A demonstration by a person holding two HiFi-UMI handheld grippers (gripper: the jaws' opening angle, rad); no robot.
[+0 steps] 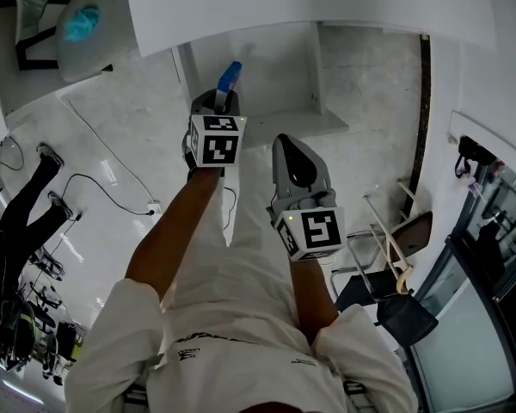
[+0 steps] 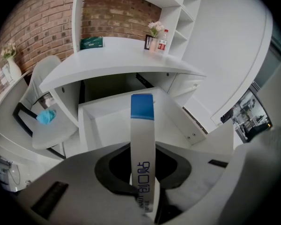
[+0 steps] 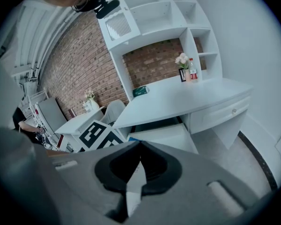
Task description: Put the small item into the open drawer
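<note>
A slim white box with a blue end (image 2: 142, 139) stands upright between the jaws of my left gripper (image 2: 143, 150), which is shut on it. In the head view the left gripper (image 1: 224, 95) holds the box (image 1: 230, 76) out over the front of the open white drawer (image 1: 284, 126) under the desk. The drawer's bare inside (image 2: 107, 123) lies just beyond the box's blue tip. My right gripper (image 1: 291, 142) hangs nearer my body, to the right. Its jaws (image 3: 140, 144) meet at the tips with nothing between them. The drawer (image 3: 166, 134) shows beyond them.
The white desk top (image 2: 122, 55) carries a green box (image 2: 91, 42), a flower vase (image 2: 154, 34) and a bottle (image 2: 163, 40). A white chair with a teal cloth (image 1: 81, 22) stands to the left. A floor cable (image 1: 112, 188), another person's legs (image 1: 21, 209) and a folding chair (image 1: 387, 248) surround me.
</note>
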